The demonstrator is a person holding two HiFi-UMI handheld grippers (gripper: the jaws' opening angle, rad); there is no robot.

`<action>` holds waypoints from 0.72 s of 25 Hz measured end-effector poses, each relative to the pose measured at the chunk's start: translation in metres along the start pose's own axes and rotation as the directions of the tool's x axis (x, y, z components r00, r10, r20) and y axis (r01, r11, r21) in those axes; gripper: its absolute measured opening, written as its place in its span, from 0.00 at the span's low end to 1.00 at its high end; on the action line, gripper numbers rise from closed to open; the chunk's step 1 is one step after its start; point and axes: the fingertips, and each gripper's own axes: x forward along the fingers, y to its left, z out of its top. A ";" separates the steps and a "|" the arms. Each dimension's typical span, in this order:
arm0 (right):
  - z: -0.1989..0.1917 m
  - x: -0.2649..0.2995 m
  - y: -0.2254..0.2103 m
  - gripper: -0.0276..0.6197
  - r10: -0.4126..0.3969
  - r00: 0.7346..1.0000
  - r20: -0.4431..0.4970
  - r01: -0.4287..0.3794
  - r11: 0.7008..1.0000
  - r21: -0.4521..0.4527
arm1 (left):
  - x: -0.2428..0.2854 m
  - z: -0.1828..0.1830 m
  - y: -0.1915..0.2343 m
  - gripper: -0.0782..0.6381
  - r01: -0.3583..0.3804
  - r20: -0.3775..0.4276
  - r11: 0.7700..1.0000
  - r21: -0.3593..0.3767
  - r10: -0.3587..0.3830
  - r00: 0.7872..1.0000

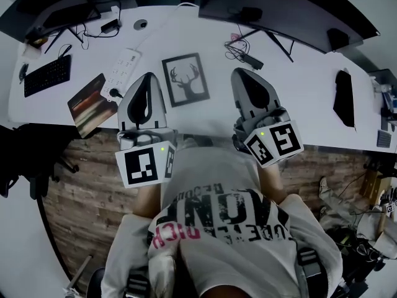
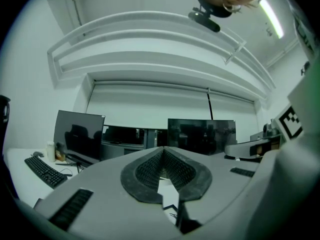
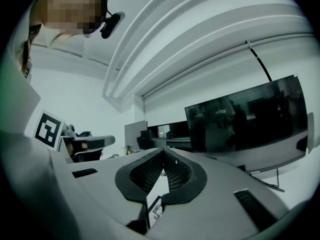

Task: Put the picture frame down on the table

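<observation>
The picture frame (image 1: 185, 79), black-edged with a deer drawing, lies flat on the white table (image 1: 298, 85), between my two grippers and touched by neither. My left gripper (image 1: 149, 77) rests just left of it, jaws closed together and empty. My right gripper (image 1: 239, 72) sits just right of it, also shut on nothing. In the left gripper view the pads (image 2: 150, 173) meet at the tip of the left gripper (image 2: 163, 148). The right gripper (image 3: 163, 151) likewise has its pads (image 3: 176, 176) touching, and a corner of the frame (image 3: 155, 210) shows below them.
A power strip (image 1: 123, 72), a keyboard (image 1: 48, 74) and a brown notebook (image 1: 92, 104) lie to the left. Cables (image 1: 243, 53) and monitor stands are behind the frame. A black object (image 1: 344, 97) lies at the right. The table's front edge runs by the person's body.
</observation>
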 end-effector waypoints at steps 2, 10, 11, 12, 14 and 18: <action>0.003 -0.006 0.000 0.04 0.015 1.000 0.002 -0.015 1.000 -0.002 | -0.005 -0.001 -0.007 0.11 -0.012 -0.001 1.000 0.003 0.012 1.000; 0.002 -0.039 -0.004 0.04 0.046 0.999 -0.001 -0.046 0.999 0.002 | -0.022 -0.007 -0.044 0.11 -0.020 -0.005 1.000 -0.005 0.020 1.000; 0.001 -0.045 -0.006 0.04 0.046 0.999 -0.002 -0.046 0.999 0.006 | -0.024 -0.007 -0.049 0.11 -0.017 -0.003 1.000 -0.004 0.017 1.000; -0.001 -0.050 -0.007 0.04 0.046 0.999 -0.003 -0.046 0.999 0.010 | -0.026 -0.007 -0.054 0.11 -0.015 -0.001 1.000 -0.002 0.015 1.000; -0.003 -0.059 -0.009 0.04 0.047 0.999 0.000 -0.047 0.999 0.018 | -0.030 -0.008 -0.063 0.11 -0.012 0.002 1.000 0.000 0.012 1.000; -0.004 -0.073 -0.013 0.04 0.045 0.999 0.017 -0.045 0.999 0.029 | -0.038 -0.011 -0.074 0.11 -0.014 0.003 1.000 -0.002 0.014 1.000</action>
